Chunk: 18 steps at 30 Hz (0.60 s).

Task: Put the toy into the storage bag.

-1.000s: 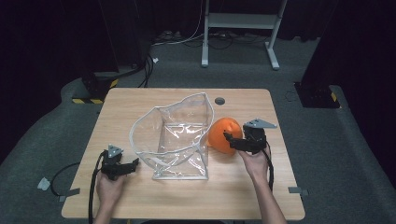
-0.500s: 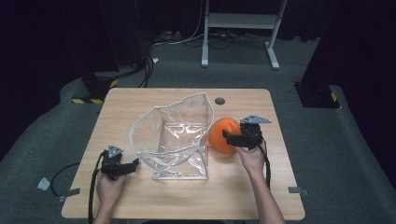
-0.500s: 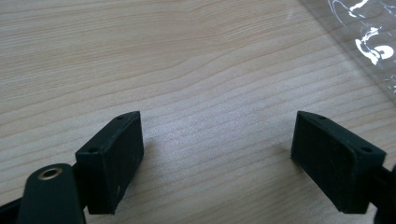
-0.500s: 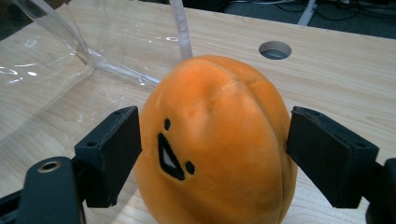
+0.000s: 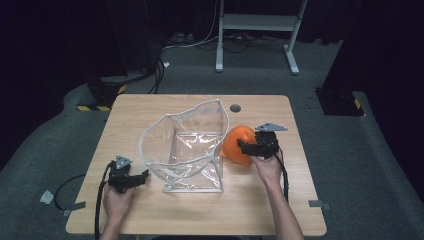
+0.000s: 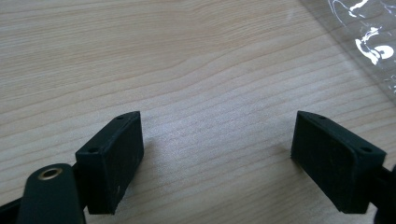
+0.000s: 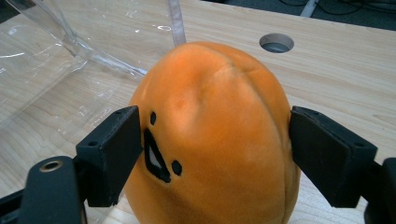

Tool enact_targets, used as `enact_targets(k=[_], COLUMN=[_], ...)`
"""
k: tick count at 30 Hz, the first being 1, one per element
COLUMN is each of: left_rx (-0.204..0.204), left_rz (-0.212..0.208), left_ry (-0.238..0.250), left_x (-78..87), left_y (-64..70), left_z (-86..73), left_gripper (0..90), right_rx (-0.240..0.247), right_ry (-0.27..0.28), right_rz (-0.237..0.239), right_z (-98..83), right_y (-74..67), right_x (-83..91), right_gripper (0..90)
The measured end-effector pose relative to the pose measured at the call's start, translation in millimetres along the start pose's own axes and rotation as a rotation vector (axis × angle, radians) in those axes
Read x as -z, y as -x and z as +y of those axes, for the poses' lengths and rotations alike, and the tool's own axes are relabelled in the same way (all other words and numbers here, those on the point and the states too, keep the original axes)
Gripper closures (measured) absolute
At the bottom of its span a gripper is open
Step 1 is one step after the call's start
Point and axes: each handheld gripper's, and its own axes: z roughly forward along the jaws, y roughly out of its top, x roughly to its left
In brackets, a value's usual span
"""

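Wood surface, dark room behind. Left claw rests on bare wood near front-left, jaws spread, nothing between. Clear plastic bag centre, mouth up. Right claw straddles orange plush toy beside bag, jaws touching both sides, clenched on it.

Black fingers with small screw holes, black cables.

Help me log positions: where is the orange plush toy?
High view: orange plush toy on table's right half, between the clear bag and right gripper.
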Motion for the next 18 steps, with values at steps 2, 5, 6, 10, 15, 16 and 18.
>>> enact_targets(k=[2,5,6,10,15,16,18], left_rx=[0.000,0.000,0.000,0.000,-0.001,-0.001,0.000], left_rz=[0.000,0.000,0.000,0.000,-0.001,-0.001,-0.001], left_ry=[0.000,0.000,0.000,0.000,-0.001,-0.001,-0.001], left_x=[0.0,0.0,0.0,0.1,0.1,0.1,0.1], left_y=[0.1,0.1,0.1,0.1,0.6,0.6,0.6], left_z=[0.0,0.0,0.0,0.0,0.0,0.0,0.0], left_gripper=[17.1,17.1,17.1,17.1,17.0,17.0,17.0], right_rx=[0.001,0.037,0.046,0.043,0.063,0.063,0.068], right_ry=[0.000,-0.009,-0.013,-0.022,-0.034,-0.034,-0.025], right_rz=[0.001,0.008,0.003,-0.009,-0.022,-0.022,-0.026], right_z=[-0.3,-0.9,-1.1,-1.9,-1.8,-1.8,-0.6], right_y=[-0.1,-2.8,-3.2,-2.7,-5.9,-5.9,-8.2], right_x=[-0.9,-4.7,-5.3,-5.3,-1.9,-1.9,1.1], right_gripper=[19.7,27.4,30.5,43.1,59.4,59.4,64.0])
